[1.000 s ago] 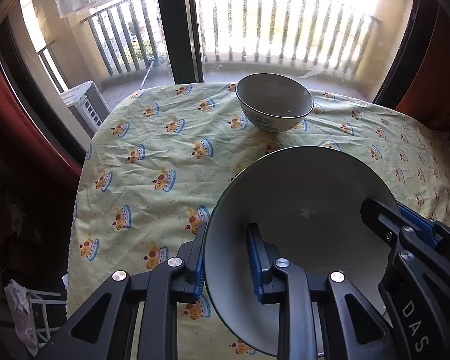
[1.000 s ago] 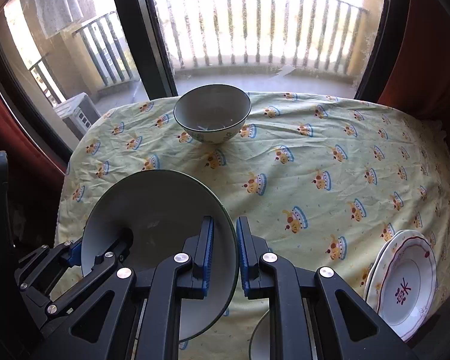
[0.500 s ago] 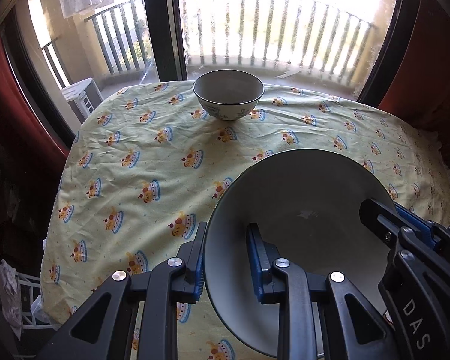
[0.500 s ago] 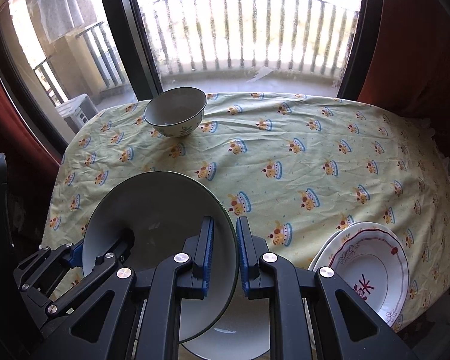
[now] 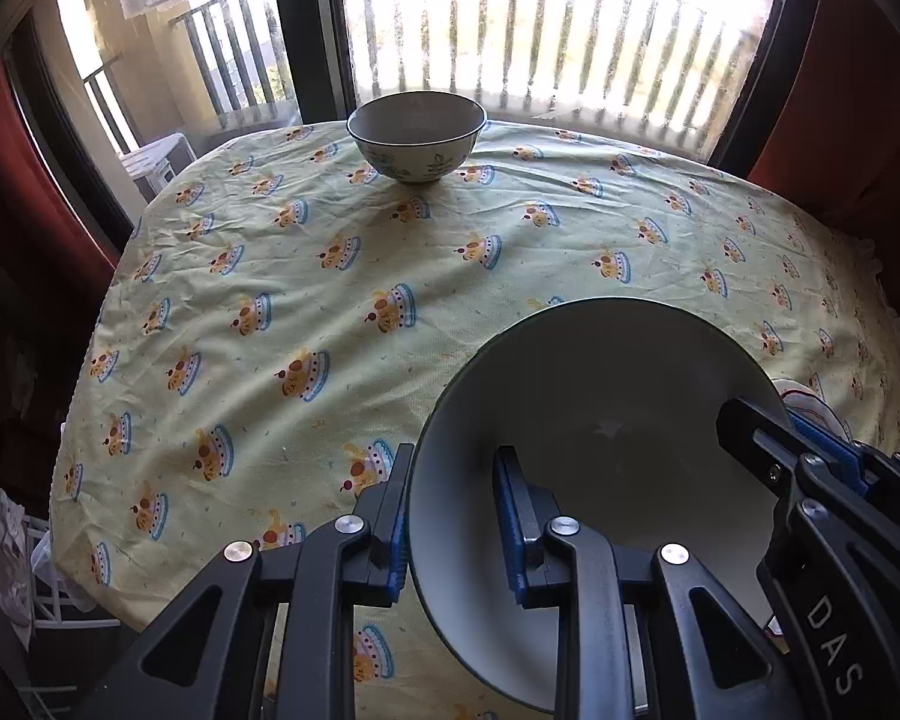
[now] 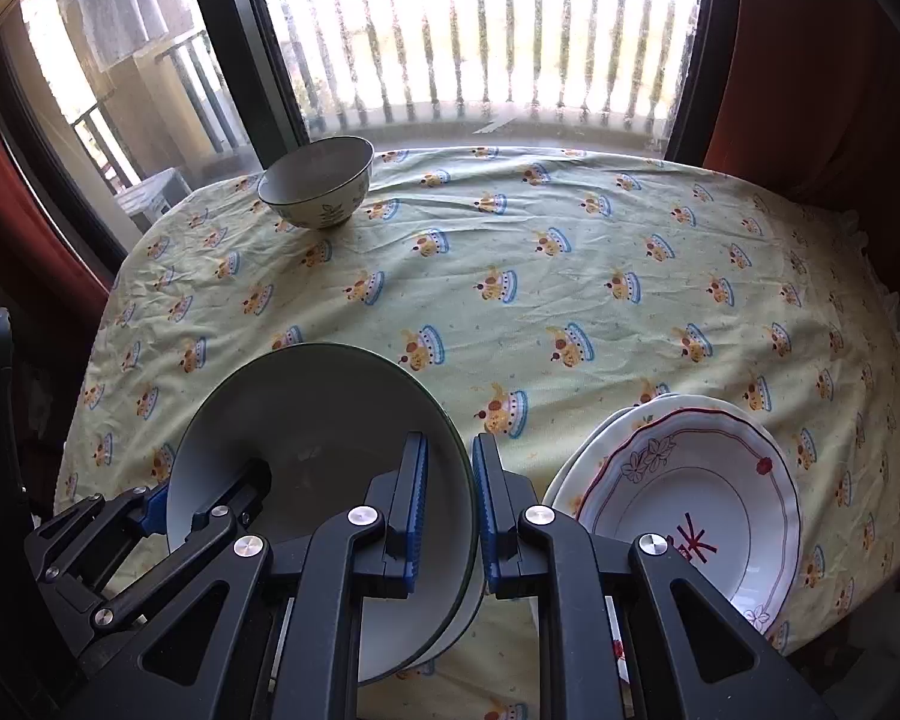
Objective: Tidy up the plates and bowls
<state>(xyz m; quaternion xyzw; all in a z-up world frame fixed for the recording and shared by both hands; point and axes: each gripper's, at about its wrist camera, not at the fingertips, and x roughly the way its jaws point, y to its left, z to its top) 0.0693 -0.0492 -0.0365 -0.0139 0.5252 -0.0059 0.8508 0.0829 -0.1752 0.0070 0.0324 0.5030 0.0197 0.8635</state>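
Note:
A large grey bowl with a dark green rim [image 5: 600, 420] [image 6: 318, 420] is held between both grippers above the near part of the table. My left gripper [image 5: 450, 510] is shut on its left rim. My right gripper [image 6: 447, 504] is shut on its right rim. A small floral bowl [image 5: 417, 135] [image 6: 317, 180] stands upright at the far left of the table. A stack of white plates with red trim [image 6: 690, 480] lies at the near right; its edge shows in the left wrist view [image 5: 807, 399]. Another white dish edge [image 6: 450, 630] shows under the held bowl.
The round table carries a yellow patterned cloth [image 5: 330, 276] [image 6: 570, 276]. A window with a dark frame post [image 5: 312, 30] and a balcony railing stand behind it. Red curtains [image 6: 810, 60] hang at both sides.
Both grippers have pulled back toward the near edge with the large bowl. The small bowl looks farther away, and the plate stack has come further into the right wrist view.

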